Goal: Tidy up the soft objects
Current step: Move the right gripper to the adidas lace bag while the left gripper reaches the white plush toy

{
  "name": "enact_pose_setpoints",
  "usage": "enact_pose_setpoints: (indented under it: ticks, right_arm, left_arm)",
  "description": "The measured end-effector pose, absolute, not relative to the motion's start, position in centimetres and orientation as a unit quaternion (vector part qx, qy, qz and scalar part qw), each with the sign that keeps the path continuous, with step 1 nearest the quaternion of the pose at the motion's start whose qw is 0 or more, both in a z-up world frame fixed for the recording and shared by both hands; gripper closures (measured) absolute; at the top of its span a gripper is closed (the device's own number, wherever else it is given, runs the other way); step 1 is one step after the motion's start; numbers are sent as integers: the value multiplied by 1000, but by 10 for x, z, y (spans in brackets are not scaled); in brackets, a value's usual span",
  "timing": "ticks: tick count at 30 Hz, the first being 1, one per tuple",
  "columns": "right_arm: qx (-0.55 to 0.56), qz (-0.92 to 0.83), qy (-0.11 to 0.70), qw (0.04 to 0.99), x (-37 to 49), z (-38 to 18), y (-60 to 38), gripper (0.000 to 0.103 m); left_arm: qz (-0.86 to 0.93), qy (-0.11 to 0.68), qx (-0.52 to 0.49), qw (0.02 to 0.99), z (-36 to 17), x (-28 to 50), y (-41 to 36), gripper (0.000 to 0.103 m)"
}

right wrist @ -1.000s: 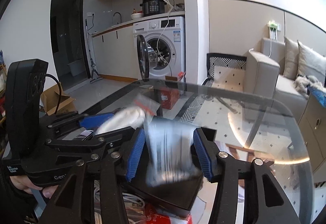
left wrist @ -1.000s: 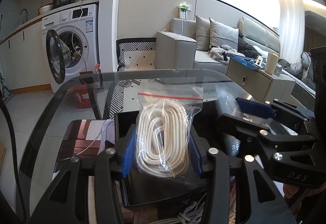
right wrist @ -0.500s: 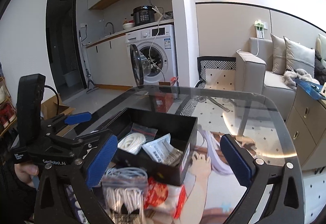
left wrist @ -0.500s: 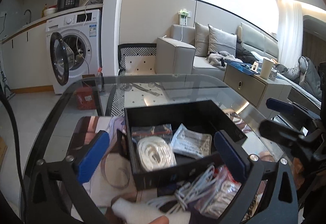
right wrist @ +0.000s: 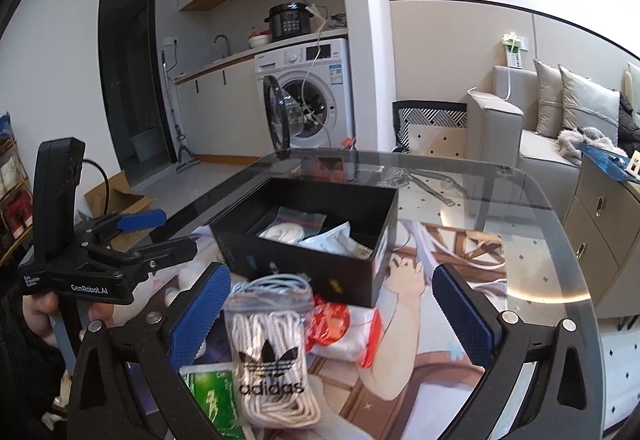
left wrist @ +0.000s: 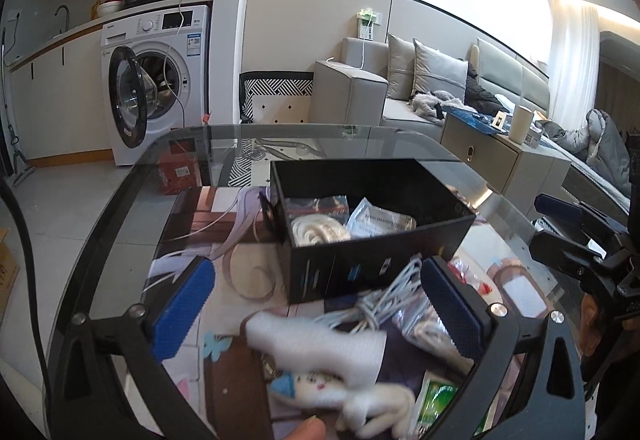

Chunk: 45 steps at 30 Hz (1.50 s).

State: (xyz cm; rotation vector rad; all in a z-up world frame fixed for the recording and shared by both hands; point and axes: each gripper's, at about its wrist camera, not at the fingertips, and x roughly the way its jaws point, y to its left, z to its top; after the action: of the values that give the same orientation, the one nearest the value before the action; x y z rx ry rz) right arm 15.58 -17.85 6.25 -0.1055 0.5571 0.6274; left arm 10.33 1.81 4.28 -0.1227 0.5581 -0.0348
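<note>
A black open box (left wrist: 384, 256) (right wrist: 320, 272) sits on the glass table. Inside lie a bag of white cord (left wrist: 316, 230) (right wrist: 286, 232) and a clear packet (left wrist: 380, 220) (right wrist: 336, 240). My left gripper (left wrist: 320, 296) is open and empty, above a white plush toy (left wrist: 320, 344) and a bundle of pale cable (left wrist: 384, 296) in front of the box. My right gripper (right wrist: 328, 304) is open and empty, above an adidas bag of white cord (right wrist: 272, 348) and a red-and-white packet (right wrist: 344, 328).
A green packet (left wrist: 436, 400) (right wrist: 208, 388) lies near the table's front edge. A printed mat (right wrist: 452, 280) covers the table under the box. The left gripper shows at the left in the right wrist view (right wrist: 132, 240). A washing machine (left wrist: 156, 80) and sofa (left wrist: 400, 96) stand beyond the table.
Both grippers held bags over the box a second ago, opened and let them drop inside. Both have since pulled back toward the loose items in front of the box.
</note>
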Motion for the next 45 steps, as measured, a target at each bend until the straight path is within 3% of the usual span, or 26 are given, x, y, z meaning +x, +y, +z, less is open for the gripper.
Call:
enact_pose_setpoints:
  ticks: [20, 45]
  right_arm:
    - [-91, 336, 373, 860, 158, 10, -157, 1]
    - [-112, 361, 402, 834, 156, -6, -143, 1]
  left_arm:
    - [-40, 307, -1, 951, 19, 79, 9, 0]
    - [-111, 375, 41, 920, -1, 76, -2, 0]
